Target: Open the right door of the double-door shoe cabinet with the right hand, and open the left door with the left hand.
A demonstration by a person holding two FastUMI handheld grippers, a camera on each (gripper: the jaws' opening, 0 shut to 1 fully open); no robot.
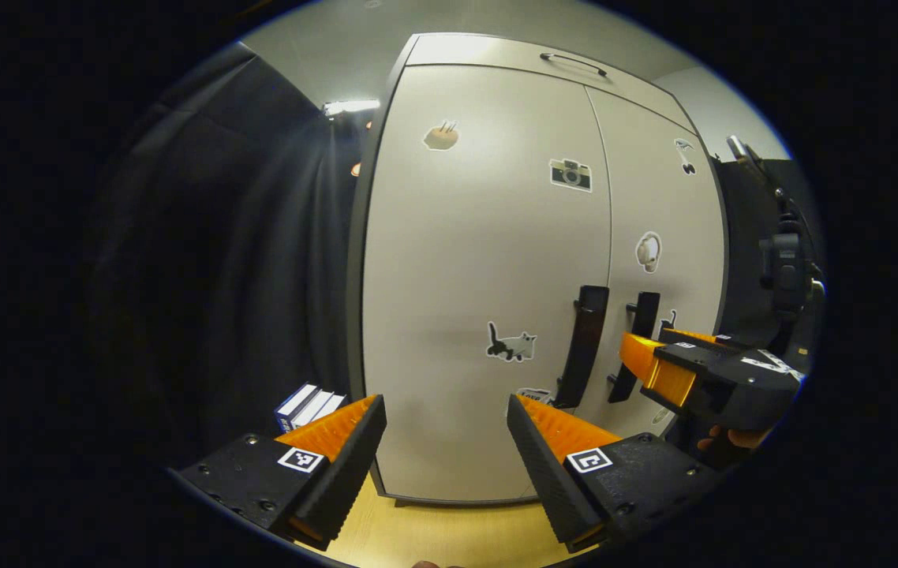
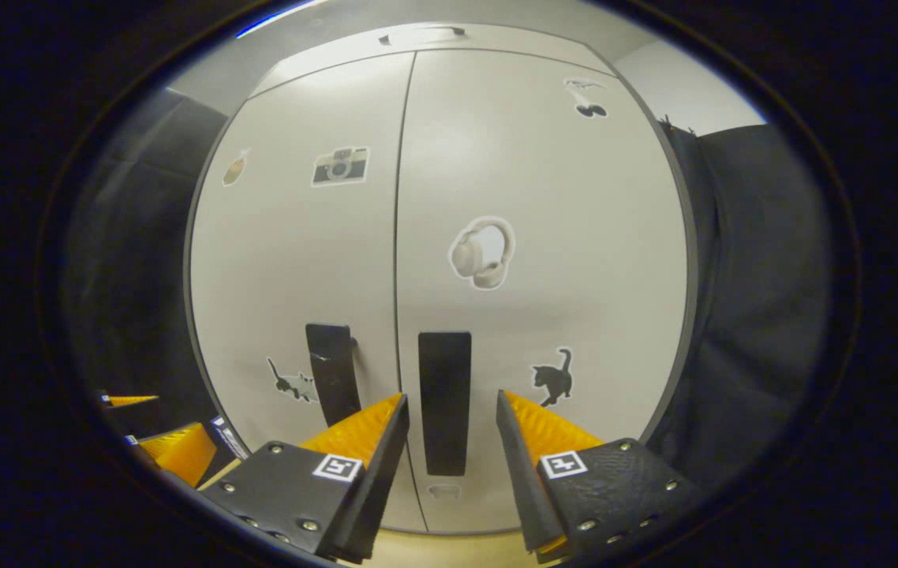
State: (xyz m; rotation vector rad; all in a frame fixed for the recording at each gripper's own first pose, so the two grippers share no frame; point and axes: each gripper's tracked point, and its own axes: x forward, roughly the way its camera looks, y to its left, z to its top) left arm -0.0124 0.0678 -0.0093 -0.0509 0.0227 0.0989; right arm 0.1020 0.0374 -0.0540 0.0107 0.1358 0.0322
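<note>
Your right gripper hangs released, its spread fingers framing the right door's handle without touching, your left gripper equally released before the closed left door, its handle farther right.

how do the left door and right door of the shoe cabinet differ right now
The left door carries a camera sticker; the right door carries a headphones sticker. In the right gripper view the right handle sits framed between the open right gripper, while the left handle stands off to its side. Both doors are shut, pale, with dark vertical handles.
</note>
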